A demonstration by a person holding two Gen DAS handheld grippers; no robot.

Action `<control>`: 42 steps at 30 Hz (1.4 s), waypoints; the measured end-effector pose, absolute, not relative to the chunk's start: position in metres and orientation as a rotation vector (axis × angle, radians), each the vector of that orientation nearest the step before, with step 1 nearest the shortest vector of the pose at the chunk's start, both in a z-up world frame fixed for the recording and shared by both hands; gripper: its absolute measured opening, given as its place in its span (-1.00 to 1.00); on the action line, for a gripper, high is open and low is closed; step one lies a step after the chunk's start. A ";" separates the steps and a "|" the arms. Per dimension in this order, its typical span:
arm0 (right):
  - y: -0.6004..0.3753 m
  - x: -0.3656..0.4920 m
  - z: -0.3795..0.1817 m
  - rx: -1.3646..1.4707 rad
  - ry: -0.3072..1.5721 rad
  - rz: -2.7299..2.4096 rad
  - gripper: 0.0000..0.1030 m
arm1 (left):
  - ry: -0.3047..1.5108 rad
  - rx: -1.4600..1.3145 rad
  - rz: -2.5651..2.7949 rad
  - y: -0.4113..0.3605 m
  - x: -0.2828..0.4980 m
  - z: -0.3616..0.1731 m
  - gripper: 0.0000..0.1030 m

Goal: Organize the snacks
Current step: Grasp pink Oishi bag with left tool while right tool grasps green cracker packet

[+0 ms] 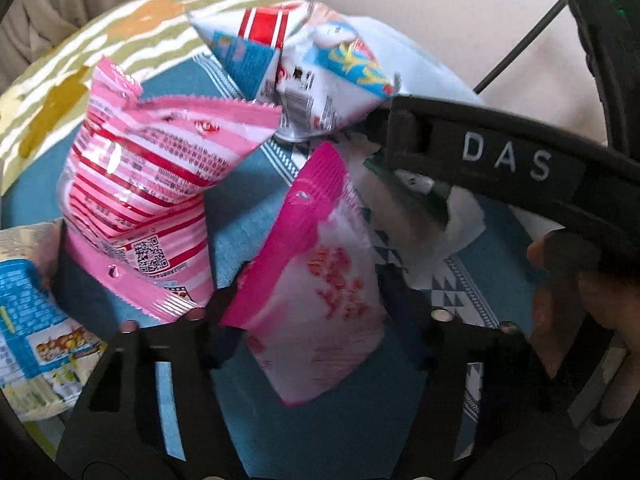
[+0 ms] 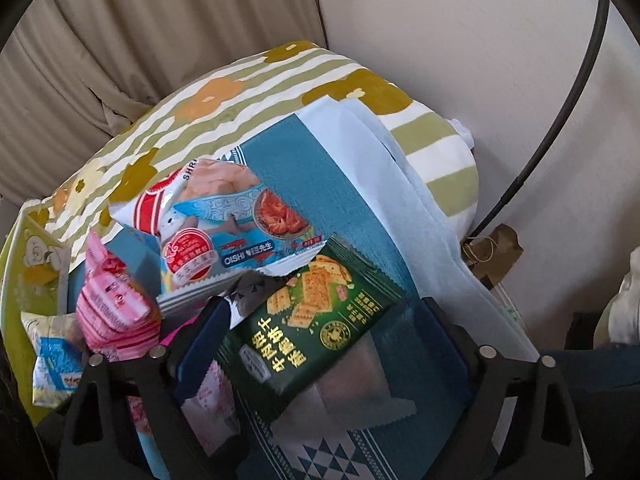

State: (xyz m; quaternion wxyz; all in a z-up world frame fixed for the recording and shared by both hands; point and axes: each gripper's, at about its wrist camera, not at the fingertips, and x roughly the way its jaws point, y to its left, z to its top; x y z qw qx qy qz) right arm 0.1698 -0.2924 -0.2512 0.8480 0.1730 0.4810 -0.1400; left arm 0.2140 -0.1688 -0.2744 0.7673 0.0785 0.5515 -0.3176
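Pinching a dark green cracker packet (image 2: 316,320), right gripper (image 2: 320,364) holds it above the teal woven mat (image 2: 304,168); left gripper (image 1: 316,316) clamps a magenta-and-white snack pouch (image 1: 320,280). Only left view shows the pink striped bag's (image 1: 160,184) QR code

Black gripper (image 1: 308,320) fingers — white "DAS" lettering, silver screws, green LED.
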 end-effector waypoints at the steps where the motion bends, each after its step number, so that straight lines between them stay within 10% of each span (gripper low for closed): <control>1: -0.292 0.171 -0.252 0.365 1.015 -0.299 0.68 | 1.195 0.163 -0.697 -0.168 0.215 -0.274 0.07; 25: -0.276 0.155 -0.257 0.294 0.980 -0.200 -0.05 | 1.202 0.123 -0.686 -0.161 0.231 -0.273 -0.29; 42: -0.278 0.142 -0.235 0.266 0.930 -0.122 -0.10 | 1.155 0.061 -0.625 -0.147 0.196 -0.243 -0.35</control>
